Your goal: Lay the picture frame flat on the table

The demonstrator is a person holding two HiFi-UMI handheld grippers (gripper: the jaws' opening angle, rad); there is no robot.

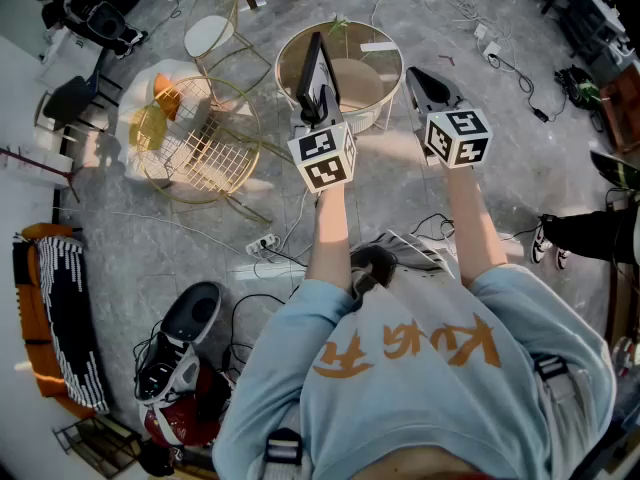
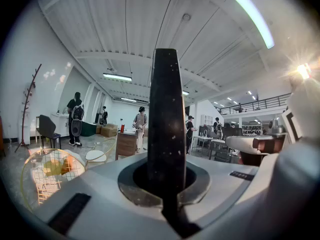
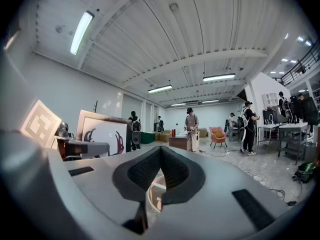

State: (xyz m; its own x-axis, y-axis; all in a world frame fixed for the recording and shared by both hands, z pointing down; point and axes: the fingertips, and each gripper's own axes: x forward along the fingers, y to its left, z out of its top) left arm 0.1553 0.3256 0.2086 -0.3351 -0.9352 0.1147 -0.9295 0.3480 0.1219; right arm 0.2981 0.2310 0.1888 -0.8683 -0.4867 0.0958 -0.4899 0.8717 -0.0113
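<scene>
The picture frame stands upright and edge-on over the round gold-rimmed table, with my left gripper shut on its lower edge. In the left gripper view the frame's dark edge rises straight up between the jaws. From the right gripper view I see its face, a pale print with dark red shapes, off to the left. My right gripper hovers at the table's right side, a little apart from the frame. Its pads meet with nothing between them.
A gold wire basket table with orange and yellow things stands to the left, a small round stool behind it. Cables and a power strip lie on the grey floor. Several people stand far off in the hall.
</scene>
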